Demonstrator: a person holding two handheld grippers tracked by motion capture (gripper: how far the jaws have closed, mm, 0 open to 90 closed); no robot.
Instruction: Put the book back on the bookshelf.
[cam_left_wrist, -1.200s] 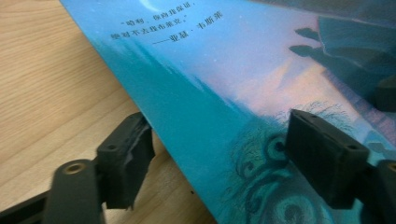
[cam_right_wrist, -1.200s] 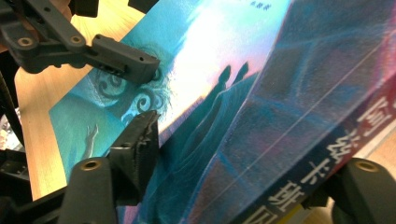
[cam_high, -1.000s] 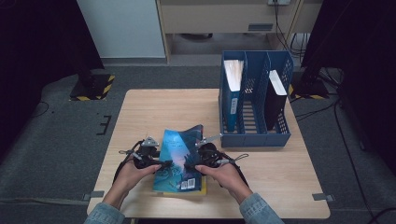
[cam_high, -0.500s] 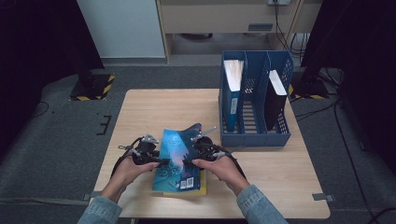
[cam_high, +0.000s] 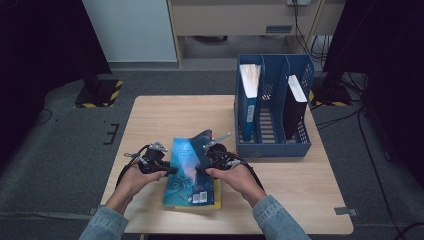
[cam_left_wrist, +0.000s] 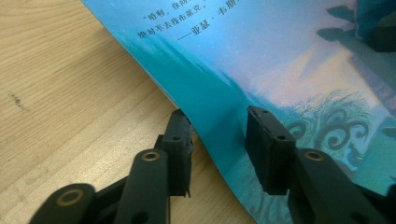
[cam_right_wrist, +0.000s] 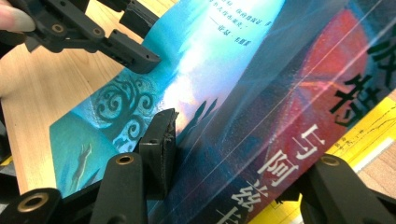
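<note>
Between both part-open hand-held grippers (cam_high: 171, 169) (cam_high: 200, 168), the blue book (cam_high: 189, 167) runs lengthwise away, ungripped.

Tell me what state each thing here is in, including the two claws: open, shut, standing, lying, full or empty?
Left claw: jaws apart, astride the teal book's edge.
Right claw: jaws apart, astride the book's spine side.
Teal book: closed, tilted, one edge lifted off the yellow book.
Yellow book: lying flat on the table.
Blue file rack: upright; middle slot empty.
Blue-spined book: standing in the rack's left slot.
Black-covered book: standing in the right slot.
</note>
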